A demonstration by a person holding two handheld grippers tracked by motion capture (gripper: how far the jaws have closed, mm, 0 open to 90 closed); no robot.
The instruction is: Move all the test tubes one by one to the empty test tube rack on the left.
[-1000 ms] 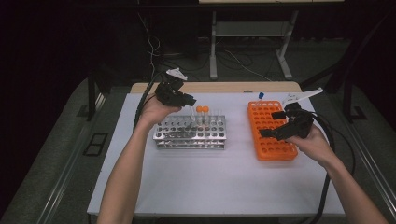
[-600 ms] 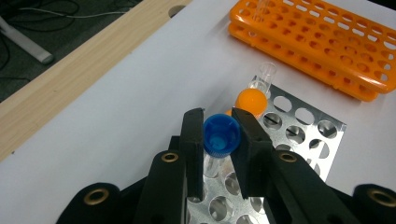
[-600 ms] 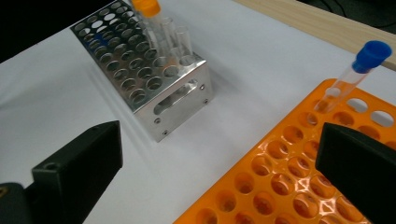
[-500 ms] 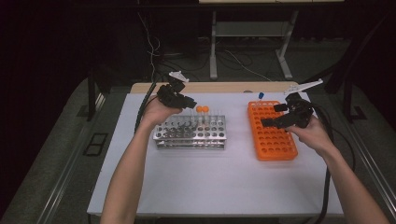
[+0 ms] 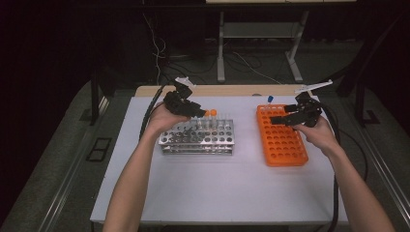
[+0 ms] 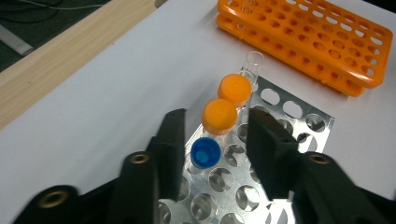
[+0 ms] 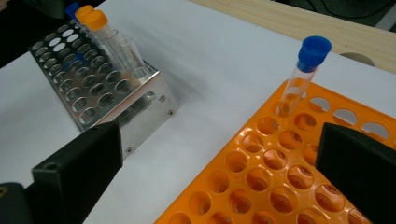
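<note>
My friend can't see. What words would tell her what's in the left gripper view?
Two black claw jaws stand apart around a blue-capped tube sitting in a shiny metal rack, not touching it. Two orange-capped tubes and an uncapped clear tube stand in a row behind it, and an orange rack lies farther back on the white table.

Two racks on the table (image 5: 212,193): metal rack (image 5: 198,137) left of centre, plastic rack (image 5: 282,140) toward the right edge, well apart. Capped tubes (image 6: 219,115) stand in a line in the metal rack's far row. One capped tube (image 7: 301,74) stands in the plastic rack's far-left corner. A wooden strip (image 5: 232,90) runs along the table's far edge.
</note>
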